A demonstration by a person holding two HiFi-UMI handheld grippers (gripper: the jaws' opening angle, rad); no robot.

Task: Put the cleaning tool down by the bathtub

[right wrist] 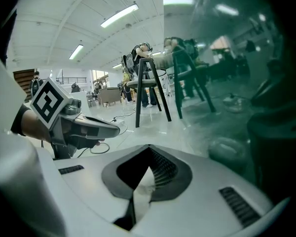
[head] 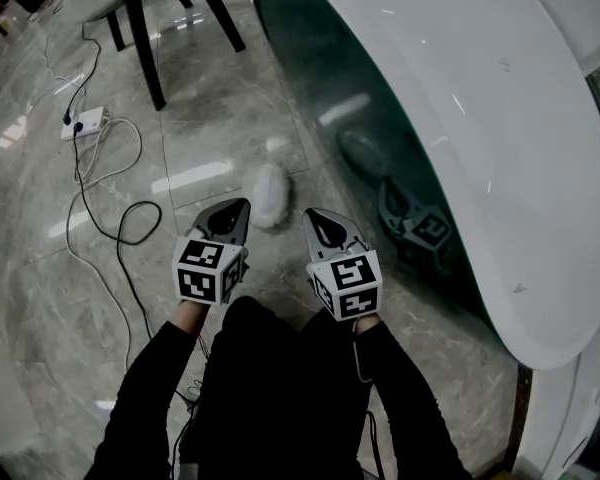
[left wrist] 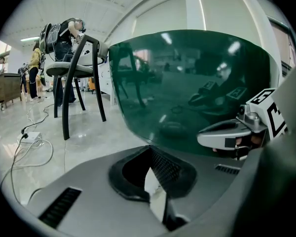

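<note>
The cleaning tool (head: 270, 194), a white oval pad, lies on the grey marble floor close to the bathtub's (head: 460, 98) dark green side, with nothing touching it. My left gripper (head: 234, 208) hovers just left of and behind it, jaws closed together and empty. My right gripper (head: 316, 216) hangs just right of the tool, its jaws also together with nothing in them. In the left gripper view the right gripper (left wrist: 226, 135) shows against the green tub wall (left wrist: 187, 83). In the right gripper view the left gripper (right wrist: 93, 127) shows at the left.
A black-legged chair (head: 145, 28) stands on the floor ahead to the left. A power strip (head: 84, 121) with white and black cables (head: 120, 228) lies at the left. The tub's glossy side reflects the grippers. People stand far off in the room (left wrist: 37, 58).
</note>
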